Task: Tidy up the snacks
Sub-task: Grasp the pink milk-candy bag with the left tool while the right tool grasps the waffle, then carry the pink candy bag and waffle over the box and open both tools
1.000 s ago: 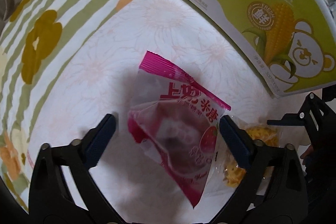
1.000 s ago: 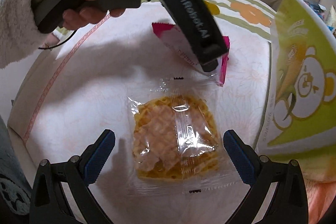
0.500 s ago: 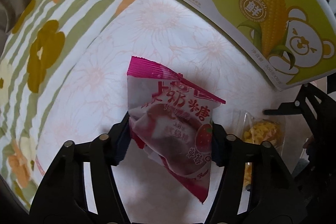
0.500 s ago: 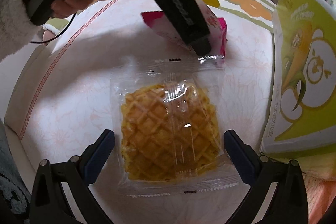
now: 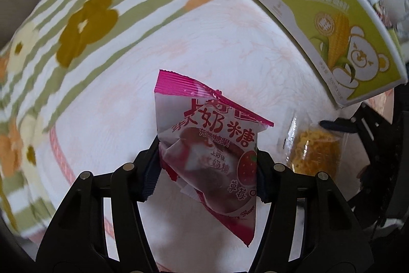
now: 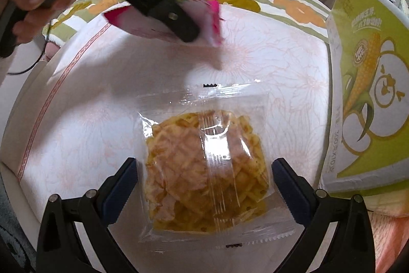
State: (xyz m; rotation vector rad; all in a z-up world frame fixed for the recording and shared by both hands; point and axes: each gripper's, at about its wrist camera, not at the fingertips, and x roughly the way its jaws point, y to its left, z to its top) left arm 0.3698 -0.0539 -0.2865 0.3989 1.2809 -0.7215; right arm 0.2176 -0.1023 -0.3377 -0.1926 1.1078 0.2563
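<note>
Two snack packets are in play, one at each gripper. The left gripper (image 5: 207, 165) is clamped on the pink candy packet (image 5: 209, 145), and its fingers press the lower half of the packet from both sides, while the crimped top edge sticks out ahead of the fingertips. From the right wrist view this packet (image 6: 204, 14) seems lifted above the white cloth (image 6: 102, 106), with its shadow below it. The right gripper (image 6: 204, 178) has its fingers apart, and the clear waffle packet (image 6: 207, 170) lies flat on the cloth between them; I cannot tell if the pads touch the wrapper already. The green corn box (image 6: 368, 94) stands just beside the right finger. I think the risk is in the grip on the pink packet: the film is smooth and full of air, so it may slide out or turn between the fingers if the hand moves fast. The waffle may crack if the right fingers close hard on the cake instead of the wrapper.
</note>
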